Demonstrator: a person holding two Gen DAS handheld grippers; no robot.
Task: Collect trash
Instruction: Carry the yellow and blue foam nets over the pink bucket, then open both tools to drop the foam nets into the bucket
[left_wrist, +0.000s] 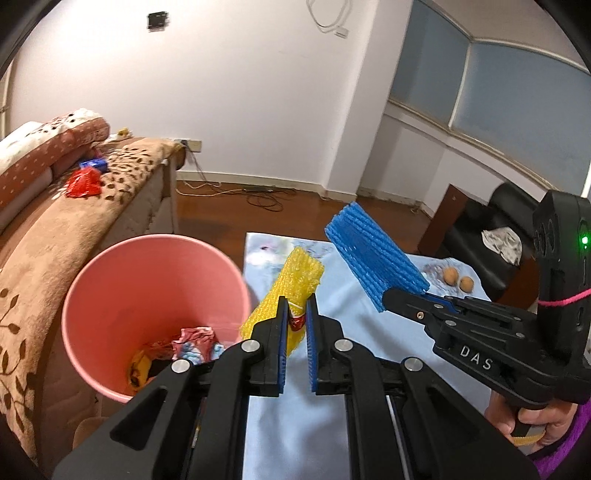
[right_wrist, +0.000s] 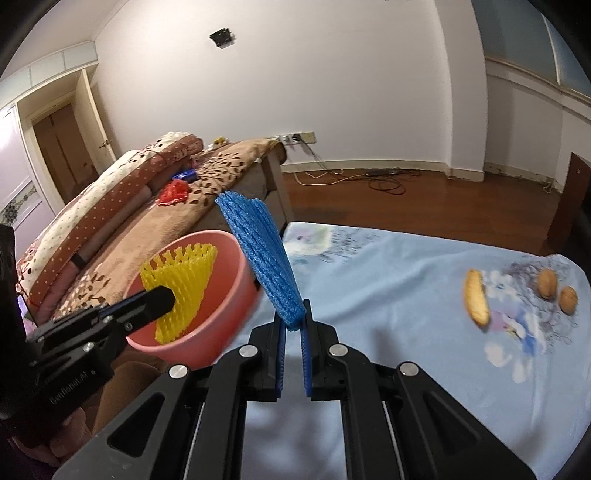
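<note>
A: What could go wrong from here?

B: Both foam nets can miss the pink bin (left_wrist: 147, 295). The left tongs (left_wrist: 296, 314) are closed on the yellow foam net (left_wrist: 284, 295), pinching only its lower part. In the left wrist view the net rises beyond the tips, and the bin's rim lies to the left of them. In the right wrist view the net seems to be over the bin's mouth, so I judge it is close to the drop point. If the tongs let go while the net is over the rim and not inside it, such a light piece may tip out to the bench (left_wrist: 332, 424) or to the floor.

A: And the other one?

B: The right tongs (right_wrist: 293, 325) are closed on the blue foam net (right_wrist: 266, 254), holding its narrow end. It stands well to the right of the bin, over the bench's blue cloth. A release here would put it back on the bench. Also, the two tongs are near each other, so they may knock together at the bin.

A: Which way do the nets point?

B: The blue net's long axis runs up and away from its tongs, leaning to the left toward the bin, with the wide end farthest. The yellow net's long axis also runs forward and up from its tongs, leaning slightly right.
</note>
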